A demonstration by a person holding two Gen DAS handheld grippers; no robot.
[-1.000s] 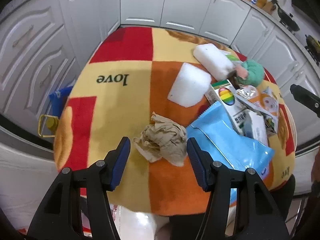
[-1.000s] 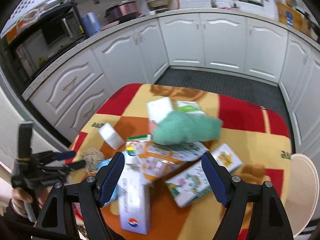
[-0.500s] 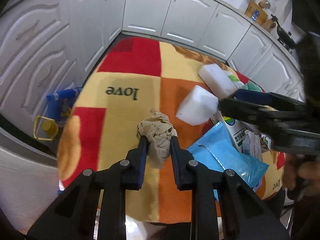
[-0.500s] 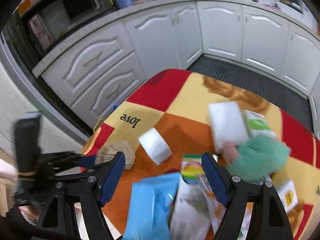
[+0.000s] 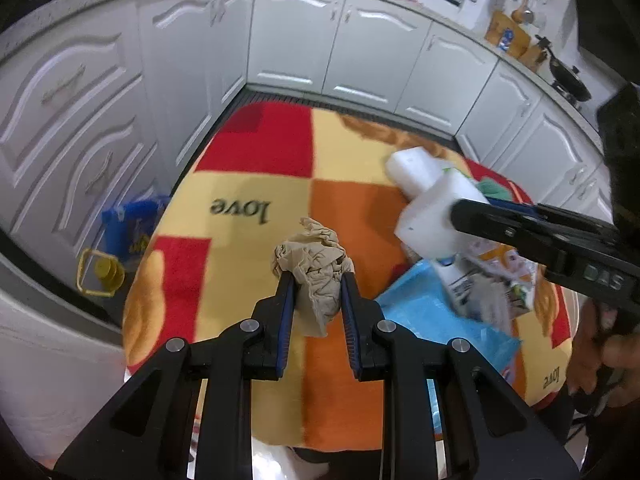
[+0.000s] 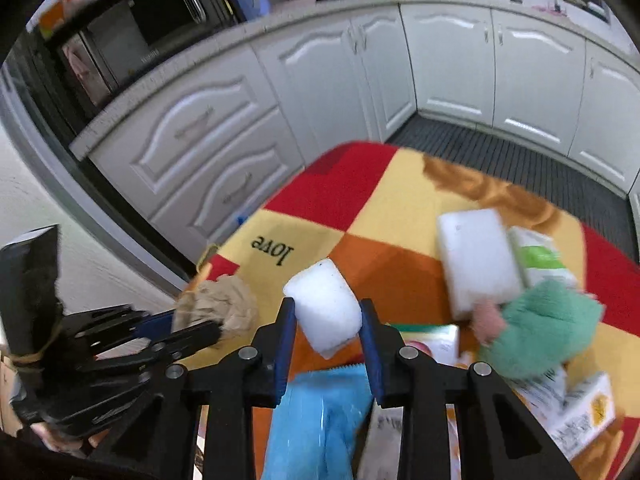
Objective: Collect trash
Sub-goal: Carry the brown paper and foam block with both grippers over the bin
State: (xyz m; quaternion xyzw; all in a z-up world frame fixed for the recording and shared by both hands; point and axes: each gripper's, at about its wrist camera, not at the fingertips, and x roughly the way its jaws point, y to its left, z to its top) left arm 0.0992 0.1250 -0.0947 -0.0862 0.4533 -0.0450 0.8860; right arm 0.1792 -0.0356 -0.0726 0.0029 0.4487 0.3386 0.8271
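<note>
Covering the table, a checked blanket [image 5: 256,184] in red, yellow and orange carries the word "love". On its right side lies a heap of trash: a blue plastic pouch [image 6: 316,420], printed cartons [image 6: 576,412], a green fluffy toy [image 6: 548,328] and a large white foam block [image 6: 476,260]. The right gripper [image 6: 327,322] has just been closing, and its jaws now press on a smaller white foam block [image 6: 324,312]. The left gripper [image 5: 318,300] stands narrow and clamps a crumpled brown paper [image 5: 314,268], held above the blanket.
</note>
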